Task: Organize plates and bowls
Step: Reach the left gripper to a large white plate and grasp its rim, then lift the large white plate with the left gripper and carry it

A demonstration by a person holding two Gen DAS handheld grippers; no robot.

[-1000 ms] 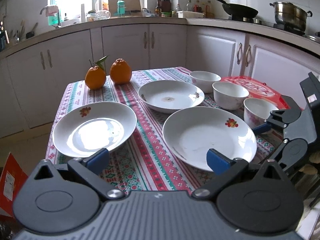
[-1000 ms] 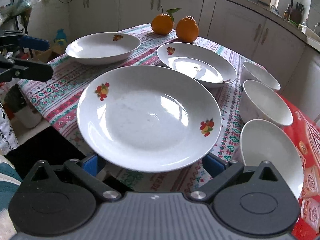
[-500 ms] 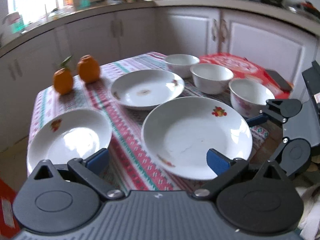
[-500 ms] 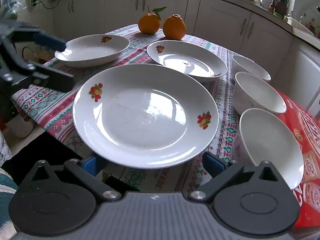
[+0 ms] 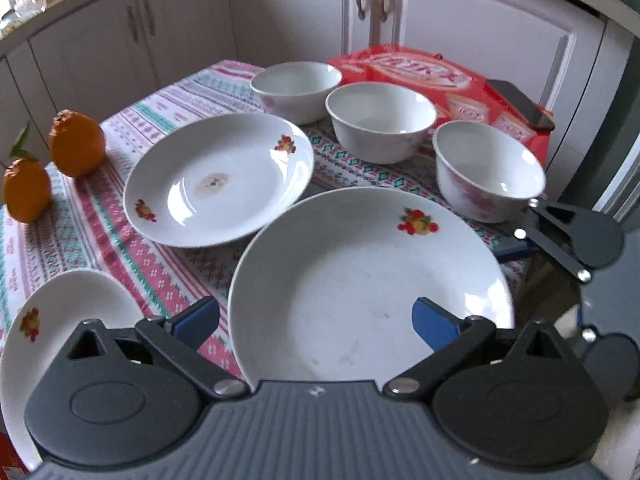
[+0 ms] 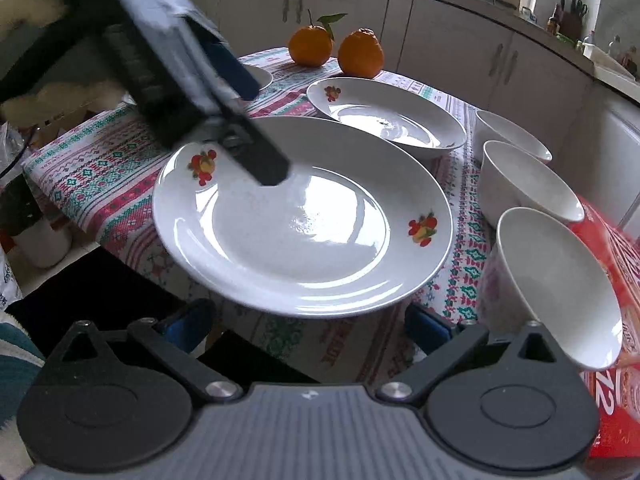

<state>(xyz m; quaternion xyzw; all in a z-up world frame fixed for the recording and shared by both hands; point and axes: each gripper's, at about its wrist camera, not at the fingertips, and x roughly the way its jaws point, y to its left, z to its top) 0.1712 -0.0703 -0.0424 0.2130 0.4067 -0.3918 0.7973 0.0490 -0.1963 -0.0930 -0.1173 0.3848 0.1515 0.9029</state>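
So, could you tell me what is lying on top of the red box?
A dark phone lies on the red box, at its far right corner. The bowls hide the box's near edge.

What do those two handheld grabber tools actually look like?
Both match: the left gripper and right gripper have a ribbed grey body, two round black discs, black linkage arms with silver pivot pins, and blue fingertip pads. No cables or sleeves are visible.

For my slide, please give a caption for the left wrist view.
Open left gripper above large white fruit-printed plate; three white bowls behind.
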